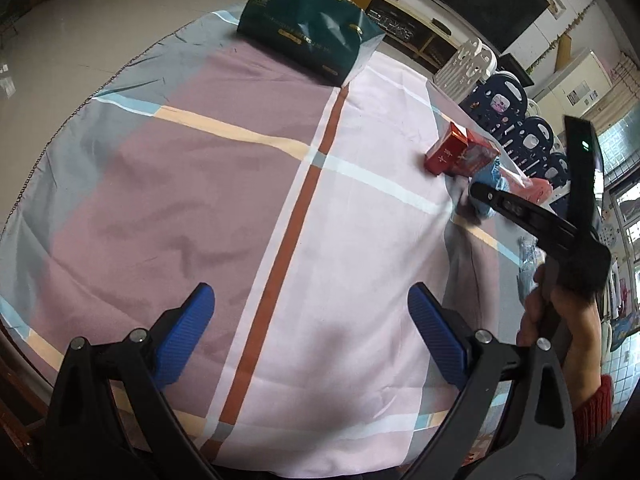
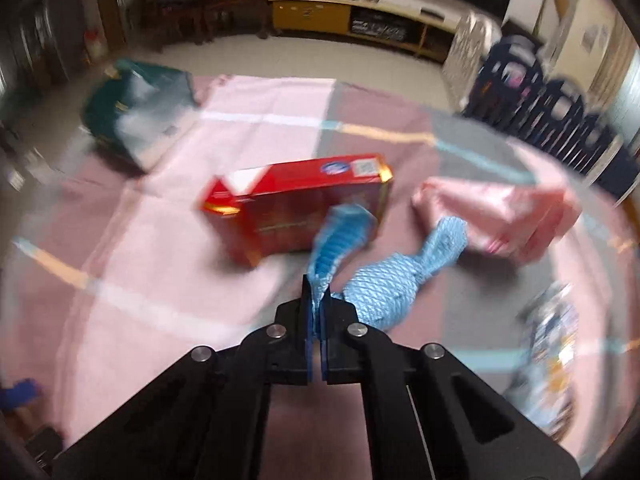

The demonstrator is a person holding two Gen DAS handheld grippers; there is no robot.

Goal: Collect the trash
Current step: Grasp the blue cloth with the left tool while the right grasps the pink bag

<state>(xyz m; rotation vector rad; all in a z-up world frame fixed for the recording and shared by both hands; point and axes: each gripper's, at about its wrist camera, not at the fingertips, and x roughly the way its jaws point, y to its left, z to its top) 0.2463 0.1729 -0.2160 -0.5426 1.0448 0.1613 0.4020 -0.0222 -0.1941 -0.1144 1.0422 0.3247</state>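
My right gripper (image 2: 318, 300) is shut on a light blue foam net sleeve (image 2: 384, 280), pinching one end of it just above the tablecloth. Behind it lies a red carton (image 2: 296, 208) on its side, and to the right a pink plastic bag (image 2: 504, 216). A dark green bag (image 2: 136, 116) lies at the far left of the table; it also shows in the left wrist view (image 1: 308, 28). My left gripper (image 1: 310, 332) is open and empty over the pink checked tablecloth (image 1: 240, 200). In that view the red carton (image 1: 460, 154) and the right gripper (image 1: 480, 194) on the blue net (image 1: 490, 176) are at the right.
A crumpled printed wrapper (image 2: 552, 344) lies at the table's right edge. Dark blue and white plastic chairs (image 1: 508, 100) stand beyond the table's far right side. A low yellow cabinet (image 2: 312, 12) is across the floor. The table edge runs along the left (image 1: 60, 120).
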